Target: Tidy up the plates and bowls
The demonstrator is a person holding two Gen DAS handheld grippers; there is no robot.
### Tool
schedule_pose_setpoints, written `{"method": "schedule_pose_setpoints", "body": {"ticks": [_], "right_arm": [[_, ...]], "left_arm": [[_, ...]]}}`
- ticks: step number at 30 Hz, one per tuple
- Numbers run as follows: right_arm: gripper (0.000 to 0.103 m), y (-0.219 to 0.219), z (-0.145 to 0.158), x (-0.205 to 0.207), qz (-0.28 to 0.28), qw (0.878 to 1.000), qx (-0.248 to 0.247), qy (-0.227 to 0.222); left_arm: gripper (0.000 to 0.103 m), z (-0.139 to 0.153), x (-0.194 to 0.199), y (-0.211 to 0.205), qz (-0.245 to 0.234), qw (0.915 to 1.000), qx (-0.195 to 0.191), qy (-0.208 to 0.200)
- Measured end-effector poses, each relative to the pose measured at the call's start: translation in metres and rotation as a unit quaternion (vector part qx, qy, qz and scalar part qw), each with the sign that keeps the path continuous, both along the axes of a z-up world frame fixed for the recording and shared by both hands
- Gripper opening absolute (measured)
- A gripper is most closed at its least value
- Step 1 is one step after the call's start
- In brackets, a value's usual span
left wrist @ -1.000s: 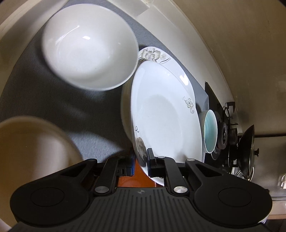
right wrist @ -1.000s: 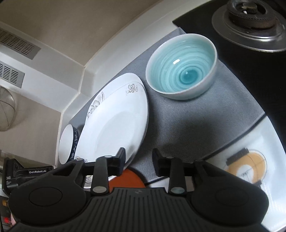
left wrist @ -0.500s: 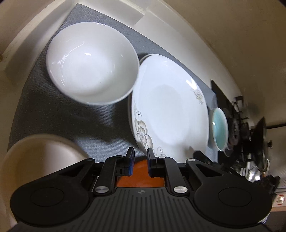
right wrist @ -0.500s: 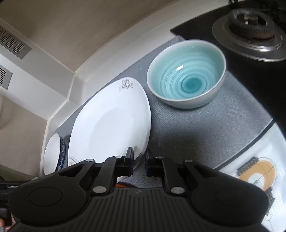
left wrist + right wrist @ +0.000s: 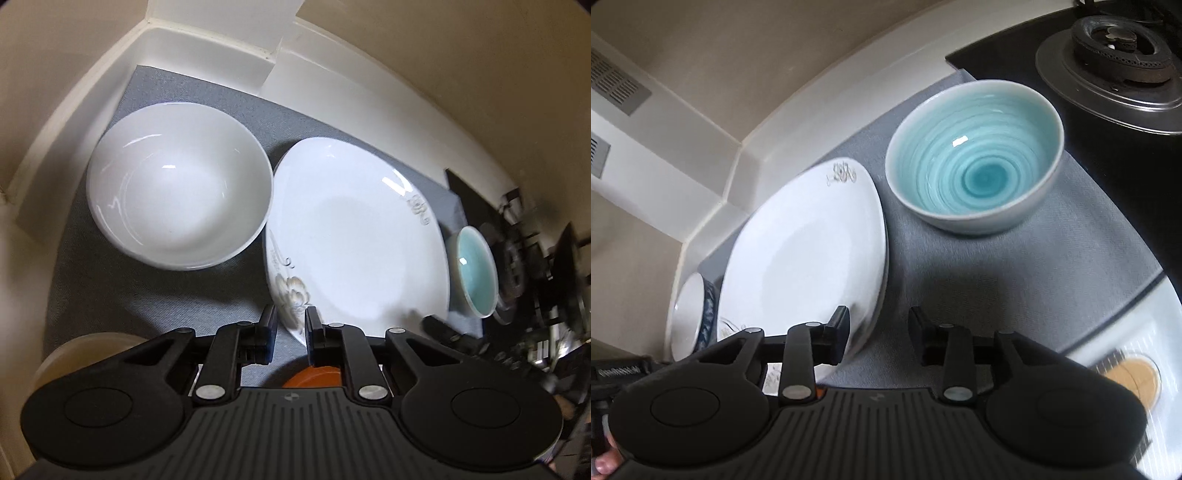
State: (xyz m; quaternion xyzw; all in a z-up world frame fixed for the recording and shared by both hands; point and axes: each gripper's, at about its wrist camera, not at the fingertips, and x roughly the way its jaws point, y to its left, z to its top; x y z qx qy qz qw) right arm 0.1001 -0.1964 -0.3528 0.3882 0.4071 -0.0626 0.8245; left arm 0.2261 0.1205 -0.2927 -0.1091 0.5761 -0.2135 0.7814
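Firstly, left tongs (image 5: 290, 330): clenched on the near rim of the white plate (image 5: 354, 240), close to its grey flower pattern.
Right tongs (image 5: 877, 332): the jaws are opening; only the grey mat (image 5: 1015, 277) shows between them, and they hold nothing.
White plate: it is ahead of the left tongs and reaches to their right; seen from the right tongs, it is ahead-left, and its edge passes just behind their left finger.
White bowl (image 5: 177, 184): ahead-left of the left tongs, upright on the mat, just beside the plate.
Turquoise bowl (image 5: 975, 173): ahead of the right tongs, a little to the right, upright, near the plate but apart from it.
Blue-patterned bowl (image 5: 690, 314): far left of the right tongs, partly hidden behind the plate.
Beige bowl (image 5: 74, 350): just left of the left tongs, only partly in view.
Orange object (image 5: 314, 376): under the left tongs; I cannot tell what it is.
Stove burner (image 5: 1115, 40): far ahead-right of the right tongs, beyond the turquoise bowl.
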Motion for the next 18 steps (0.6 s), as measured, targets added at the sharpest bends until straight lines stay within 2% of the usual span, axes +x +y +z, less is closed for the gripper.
{"method": "schedule_pose_setpoints", "body": {"ticks": [2,5,7,8,9,11,14,16,18], "right_arm": [[0.04,-0.003,0.005,-0.009,0.01,1.0,0.012,-0.012],[0.037,0.001,0.012,-0.017,0.041,0.999,-0.02,-0.01],[0.026,0.001,0.012,-0.013,0.048,0.999,-0.016,-0.018],[0.015,-0.001,0.011,-0.01,0.048,0.999,-0.006,-0.023],[0.011,-0.001,0.012,-0.006,0.047,0.999,-0.007,-0.023],[0.01,0.0,0.013,0.001,0.042,0.999,-0.025,-0.018],[0.01,-0.003,0.013,0.002,0.042,0.999,-0.025,-0.017],[0.014,-0.004,0.018,-0.004,0.037,0.999,-0.026,-0.011],[0.021,0.001,0.021,-0.013,0.056,0.998,-0.029,-0.003]], "left_arm": [[0.016,0.004,-0.006,0.003,-0.007,0.9999,-0.001,-0.008],[0.016,0.006,-0.018,0.008,-0.01,0.9998,0.001,-0.015],[0.016,0.004,-0.021,0.007,-0.007,0.9999,0.0,-0.012],[0.016,0.002,-0.023,0.007,-0.004,0.9999,0.004,-0.01],[0.016,0.001,-0.023,0.006,-0.002,0.9999,0.01,-0.008],[0.016,0.002,-0.027,0.004,-0.006,0.9996,0.022,-0.014],[0.019,0.005,-0.037,0.0,-0.031,0.9984,0.04,-0.026],[0.023,0.007,-0.045,-0.002,-0.039,0.9976,0.047,-0.031],[0.028,0.01,-0.054,-0.003,-0.054,0.9968,0.049,-0.033]]}}
